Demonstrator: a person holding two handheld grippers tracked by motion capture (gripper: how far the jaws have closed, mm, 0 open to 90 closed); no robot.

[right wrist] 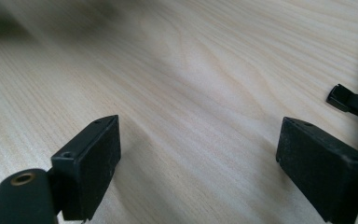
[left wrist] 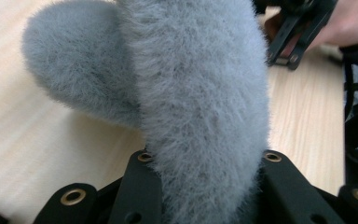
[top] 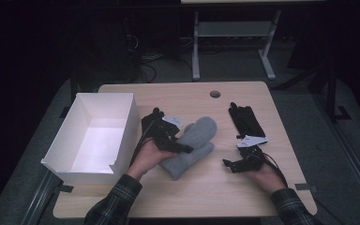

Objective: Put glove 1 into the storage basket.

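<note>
Two hand-held grippers differ: left pinches the grey mitten beside the white box for lifting; right waits spread.

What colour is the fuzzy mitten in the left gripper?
Grey; the mitten shows best in the left gripper view.

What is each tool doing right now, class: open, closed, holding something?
Left tool: closed on the grey mitten.
Right tool: open, nothing between its jaws, over the bare table.

left gripper: white box close beside, mitten between jaws | right gripper: bare table ahead, black gloves beyond
</note>
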